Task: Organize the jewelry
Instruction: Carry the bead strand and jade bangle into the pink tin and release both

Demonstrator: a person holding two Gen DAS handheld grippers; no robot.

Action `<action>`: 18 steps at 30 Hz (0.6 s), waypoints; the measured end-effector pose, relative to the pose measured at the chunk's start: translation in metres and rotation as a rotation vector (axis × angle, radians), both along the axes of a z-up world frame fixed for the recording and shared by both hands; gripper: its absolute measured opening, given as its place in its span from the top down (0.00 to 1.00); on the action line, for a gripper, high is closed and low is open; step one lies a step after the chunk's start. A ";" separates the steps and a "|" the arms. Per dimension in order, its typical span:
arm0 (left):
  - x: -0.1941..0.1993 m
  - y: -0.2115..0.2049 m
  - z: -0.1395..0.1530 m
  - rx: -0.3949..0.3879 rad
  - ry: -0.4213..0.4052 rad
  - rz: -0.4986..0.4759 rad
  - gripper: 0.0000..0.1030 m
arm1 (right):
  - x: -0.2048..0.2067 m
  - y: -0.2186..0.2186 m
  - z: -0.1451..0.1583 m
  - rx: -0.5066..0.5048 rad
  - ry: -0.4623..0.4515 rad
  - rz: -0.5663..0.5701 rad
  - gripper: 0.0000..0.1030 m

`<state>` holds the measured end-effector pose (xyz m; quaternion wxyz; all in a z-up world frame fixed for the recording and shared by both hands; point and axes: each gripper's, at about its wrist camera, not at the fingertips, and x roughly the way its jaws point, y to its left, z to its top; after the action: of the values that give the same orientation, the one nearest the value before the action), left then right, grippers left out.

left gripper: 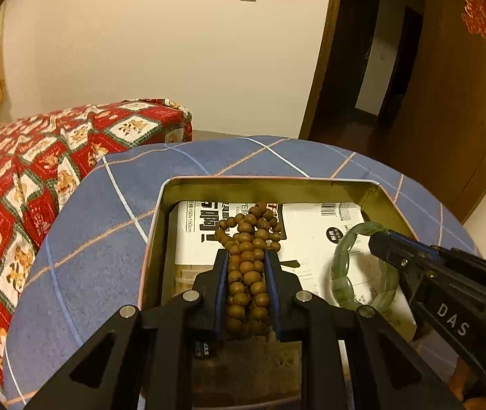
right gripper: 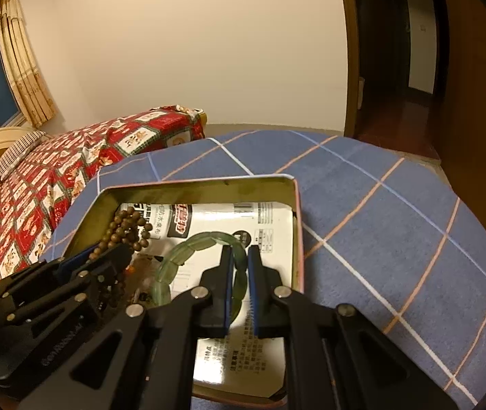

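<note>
A brown wooden bead string lies bunched between the fingers of my left gripper, which is shut on it inside a gold metal tin. The beads also show in the right wrist view. A green jade bangle lies on the printed white packet in the tin. My right gripper straddles the bangle's right side, its jaws narrowly apart around the band; I cannot tell if the pads press it. The right gripper also shows in the left wrist view.
The tin sits on a round table with a blue checked cloth. A printed white packet lines the tin's floor. A bed with a red patterned cover stands left. A dark wooden door is at the right.
</note>
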<state>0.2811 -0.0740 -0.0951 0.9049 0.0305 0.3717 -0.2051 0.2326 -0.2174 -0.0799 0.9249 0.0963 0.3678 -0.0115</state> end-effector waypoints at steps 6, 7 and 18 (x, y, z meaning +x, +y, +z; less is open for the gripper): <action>0.001 -0.002 0.000 0.007 0.007 0.004 0.77 | 0.000 0.002 0.000 0.023 -0.008 0.022 0.79; 0.001 -0.001 0.002 0.011 0.006 0.017 0.75 | 0.000 0.002 0.001 0.029 -0.010 0.021 0.72; -0.041 0.033 0.058 0.021 -0.111 0.084 0.55 | -0.042 -0.013 0.048 0.021 -0.109 -0.061 0.65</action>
<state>0.2401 -0.0412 -0.0375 0.9316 0.0356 0.3239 -0.1608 0.1903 -0.2307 -0.0323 0.9417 0.1174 0.3138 -0.0307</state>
